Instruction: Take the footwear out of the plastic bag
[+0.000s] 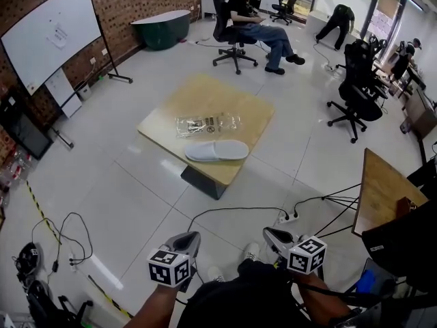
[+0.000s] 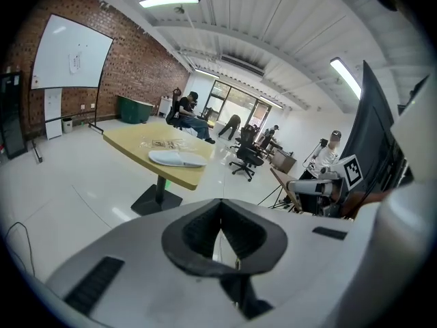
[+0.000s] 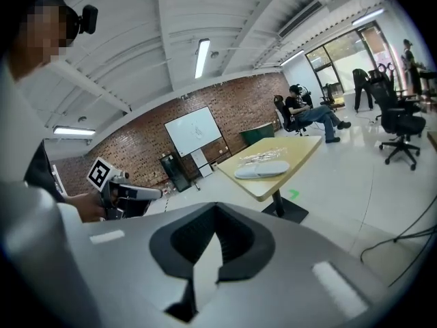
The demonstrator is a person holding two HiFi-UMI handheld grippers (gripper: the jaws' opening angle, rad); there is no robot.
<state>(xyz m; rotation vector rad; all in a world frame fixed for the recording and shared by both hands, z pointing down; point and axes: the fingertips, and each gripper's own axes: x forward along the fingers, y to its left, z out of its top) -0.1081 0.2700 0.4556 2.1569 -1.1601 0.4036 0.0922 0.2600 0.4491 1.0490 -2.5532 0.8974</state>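
Observation:
A white slipper [image 1: 217, 150] lies on the near edge of a square wooden table [image 1: 246, 115], out of its bag. Just behind it a flat clear plastic bag [image 1: 207, 123] rests on the tabletop. Both grippers hang low near the person's body, far short of the table. My left gripper [image 1: 192, 237] and right gripper [image 1: 268, 234] are shut with nothing in them. The left gripper view shows its jaws [image 2: 220, 229] closed, with the slipper [image 2: 176, 158] and bag [image 2: 162, 144] in the distance. In the right gripper view the jaws [image 3: 217, 241] are closed, and the slipper [image 3: 262, 170] lies far ahead.
Cables and a power strip [image 1: 287, 218] cross the floor between me and the table. A second wooden table [image 1: 382, 190] stands at the right. Office chairs [image 1: 355, 87], a seated person [image 1: 256, 22] and a whiteboard [image 1: 54, 33] lie beyond.

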